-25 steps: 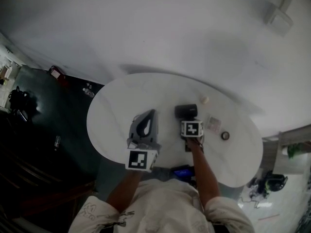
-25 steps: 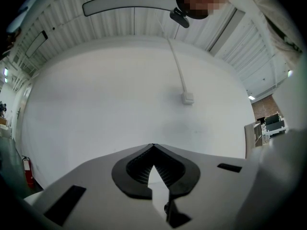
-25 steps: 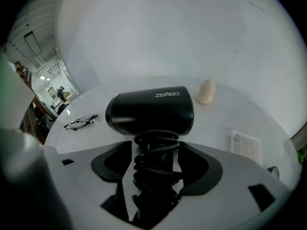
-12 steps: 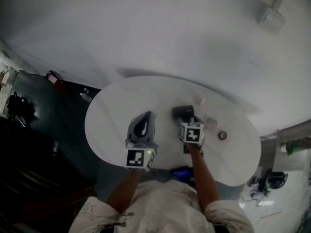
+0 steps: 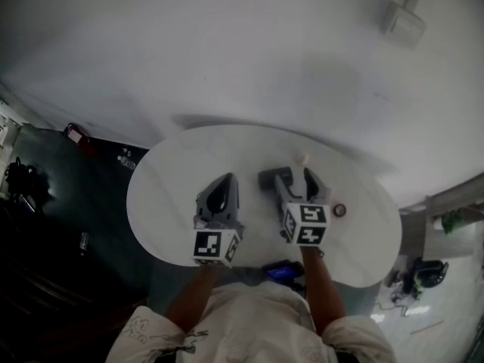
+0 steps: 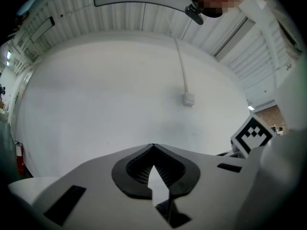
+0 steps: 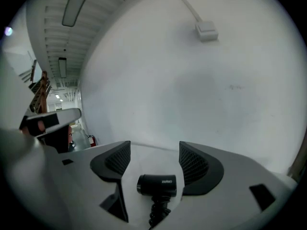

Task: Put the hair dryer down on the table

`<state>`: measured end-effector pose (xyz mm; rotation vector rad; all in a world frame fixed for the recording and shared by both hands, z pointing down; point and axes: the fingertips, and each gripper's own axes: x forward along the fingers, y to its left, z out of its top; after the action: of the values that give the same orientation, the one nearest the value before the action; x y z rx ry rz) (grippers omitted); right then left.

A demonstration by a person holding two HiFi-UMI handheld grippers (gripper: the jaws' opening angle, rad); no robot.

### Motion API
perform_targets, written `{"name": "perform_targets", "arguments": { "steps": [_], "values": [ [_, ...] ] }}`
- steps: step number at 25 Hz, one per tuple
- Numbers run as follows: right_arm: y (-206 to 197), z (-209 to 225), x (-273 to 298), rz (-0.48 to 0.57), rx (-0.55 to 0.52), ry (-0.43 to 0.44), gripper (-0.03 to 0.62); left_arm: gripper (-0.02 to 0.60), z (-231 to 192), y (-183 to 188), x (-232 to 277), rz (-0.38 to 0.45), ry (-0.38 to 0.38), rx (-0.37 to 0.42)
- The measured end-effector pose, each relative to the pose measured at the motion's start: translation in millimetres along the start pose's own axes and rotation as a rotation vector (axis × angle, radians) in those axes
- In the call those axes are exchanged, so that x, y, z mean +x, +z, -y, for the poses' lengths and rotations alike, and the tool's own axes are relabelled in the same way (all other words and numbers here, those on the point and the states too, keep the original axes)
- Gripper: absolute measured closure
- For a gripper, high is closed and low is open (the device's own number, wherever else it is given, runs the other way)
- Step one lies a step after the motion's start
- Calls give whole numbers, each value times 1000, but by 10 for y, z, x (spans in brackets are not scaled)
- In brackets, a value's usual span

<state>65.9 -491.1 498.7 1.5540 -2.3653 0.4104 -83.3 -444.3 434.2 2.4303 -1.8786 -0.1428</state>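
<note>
White oval desk (image 5: 162,203), bare white wall behind: the hair dryer (image 7: 157,185) lies near the desk's middle, at 12 o'clock from my right hand-held gripper (image 5: 296,184). That gripper has lifted clear, its jaws just opened wide and touching nothing. I judge the task done. My left hand-held gripper (image 6: 153,147), at 9 o'clock, is pressed together and empty.

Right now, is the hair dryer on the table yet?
Done: the hair dryer lies on the table. In hand: nothing; the right tongs have just been opening and stand wide, clear of it, and the left tongs are shut and empty. Left: probably nothing more.
</note>
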Motion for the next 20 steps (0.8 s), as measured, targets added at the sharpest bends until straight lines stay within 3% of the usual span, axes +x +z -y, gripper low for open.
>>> {"name": "perform_targets", "arguments": {
  "steps": [11,17,20],
  "values": [
    [893,-36,-702,386,-89,-27,287,583,217,165,160,25,-58,48],
    [964,-109,-820,426,-109,26,295,583,297,223,197,40,-80,48],
    [980,-84,-869,444,-99,22,366,583,313,217,226,54,-87,58]
  ]
}}
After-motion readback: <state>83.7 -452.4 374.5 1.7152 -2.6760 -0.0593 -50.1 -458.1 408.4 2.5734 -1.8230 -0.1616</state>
